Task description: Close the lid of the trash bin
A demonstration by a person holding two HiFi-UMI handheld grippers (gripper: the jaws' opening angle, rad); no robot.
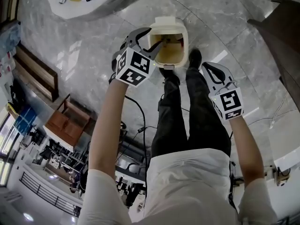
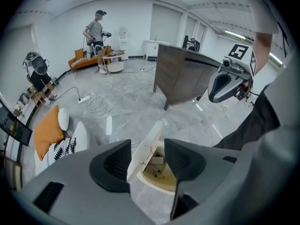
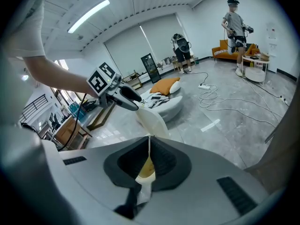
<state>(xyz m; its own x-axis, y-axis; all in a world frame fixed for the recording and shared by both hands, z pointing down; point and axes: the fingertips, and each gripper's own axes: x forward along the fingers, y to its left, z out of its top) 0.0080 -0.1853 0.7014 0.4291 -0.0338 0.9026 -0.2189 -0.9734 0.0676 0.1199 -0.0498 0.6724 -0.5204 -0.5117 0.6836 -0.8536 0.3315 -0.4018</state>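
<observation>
Left tongs (image 2: 146, 143) stand apart, the upright lid (image 2: 140, 161) showing between them, unpressed. Right tongs (image 3: 149, 139) are together, empty. The lid looks like light, stiff, hinged plastic; push its free top edge towards the trash bin (image 1: 171, 21).

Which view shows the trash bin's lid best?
Left gripper view: the lid stands raised, inner face showing between the open jaws. Head view: seen from above, partly behind the left gripper. Right gripper view: only its outer face, partly behind shut jaws.
</observation>
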